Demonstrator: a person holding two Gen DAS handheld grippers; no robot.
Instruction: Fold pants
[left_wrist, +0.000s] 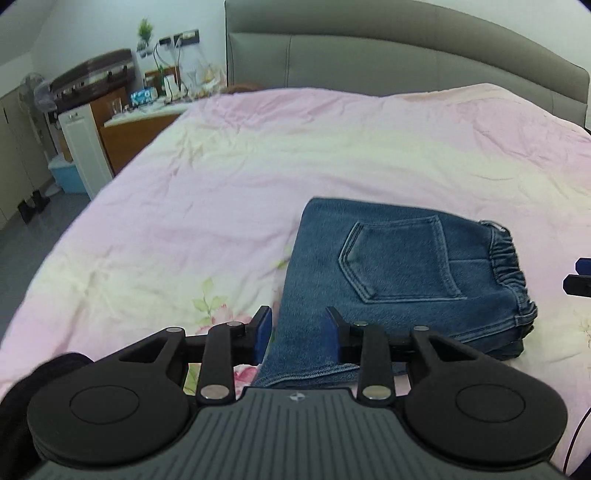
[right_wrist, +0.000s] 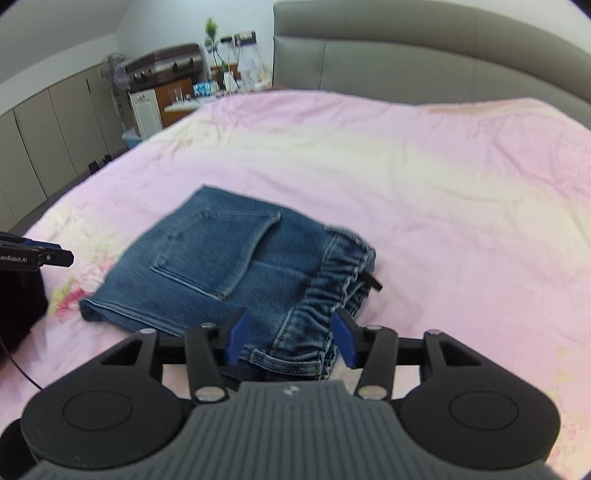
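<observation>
- Bed (left_wrist: 258, 155): the folded pants (left_wrist: 399, 280) lie on the pink cover near me, waistband to the right.
- My right gripper (right_wrist: 291, 338) hangs over that waistband, fingers apart, empty.
- My left gripper (left_wrist: 299, 334) hangs over the left hem, fingers apart, holding nothing.

My blue-padded black left gripper (left_wrist: 298, 334), my right gripper (right_wrist: 291, 341) likewise black with blue pads, faded blue denim pants (left_wrist: 402, 273), pale pink and cream bedspread (left_wrist: 221, 177) with pink-and-green flowers, grey headboard (left_wrist: 406, 55)
</observation>
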